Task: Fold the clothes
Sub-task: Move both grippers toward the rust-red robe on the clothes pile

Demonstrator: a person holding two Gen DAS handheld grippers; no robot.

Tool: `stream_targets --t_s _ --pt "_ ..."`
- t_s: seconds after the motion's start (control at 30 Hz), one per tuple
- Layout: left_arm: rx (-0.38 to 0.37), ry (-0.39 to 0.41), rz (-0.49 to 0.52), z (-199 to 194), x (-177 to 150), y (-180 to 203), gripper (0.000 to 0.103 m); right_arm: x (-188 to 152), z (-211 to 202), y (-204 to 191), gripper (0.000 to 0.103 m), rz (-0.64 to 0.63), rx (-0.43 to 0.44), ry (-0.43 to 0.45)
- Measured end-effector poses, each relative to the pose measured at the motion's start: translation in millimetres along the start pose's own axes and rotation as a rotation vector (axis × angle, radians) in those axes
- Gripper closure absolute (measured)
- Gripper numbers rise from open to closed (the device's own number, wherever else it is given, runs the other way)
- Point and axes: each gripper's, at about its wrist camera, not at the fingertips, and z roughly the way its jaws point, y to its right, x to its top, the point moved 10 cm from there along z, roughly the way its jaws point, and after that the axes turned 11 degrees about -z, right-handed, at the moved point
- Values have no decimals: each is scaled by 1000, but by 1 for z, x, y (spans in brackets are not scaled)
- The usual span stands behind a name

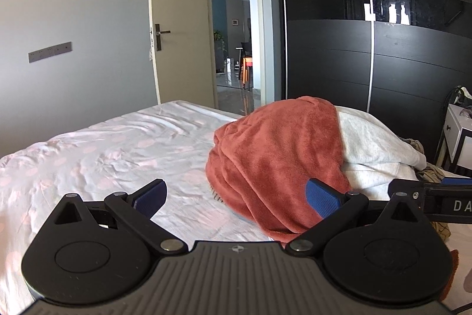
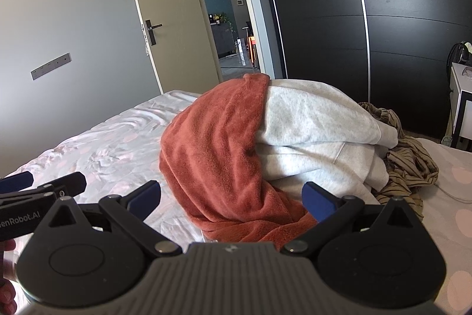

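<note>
Clothes pile (image 2: 265, 138) sits on the bed (image 1: 103, 143), toward its right half, heaped and unfolded. Top layer is a rust-orange fleece garment (image 1: 280, 155): fuzzy nap, deep soft folds, draped over the left side of the heap, with its lower edge bunched on the sheet close in front of your tools. Under it and to the right is a light grey sweatshirt-type garment (image 2: 318, 123), thick, rolled into a few fat folds; one seam or pocket edge shows on its side. Behind that on the far right is a crumpled tan piece with dark thin stripes (image 2: 410, 167), partly under the grey one. A small striped edge peeks out under the orange fleece in the left wrist view; can't tell which garment it belongs to.

Your left gripper (image 1: 236, 198) is spread wide, blue pads well apart, nothing between them. Its right pad overlaps the orange fleece in the picture; can't tell if it touches. Your right gripper (image 2: 231, 198) is equally wide, also empty, with orange fleece lying in the gap between its fingers but not pinched. Both hang low over the sheet, side by side: each shows in the other's view at the frame edge.

Bed sheet is white with faint pink spots, wrinkled. Black wardrobe (image 1: 383, 49) stands behind the pile, open door (image 1: 180, 19) to its left.
</note>
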Motion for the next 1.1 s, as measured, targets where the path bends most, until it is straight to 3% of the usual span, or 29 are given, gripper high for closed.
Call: stream_targets --t_s 0.47,0.8,1.1 --pt "-49 -54 -55 5 -4 -2 3 -7 2 -4 1 11 27 -21" --pt "-96 -114 -148 10 -10 -9 2 -4 1 -5 1 6 30 -15" --pt "-45 -113 -177 11 -12 -23 2 -3 0 -4 1 11 28 -9"
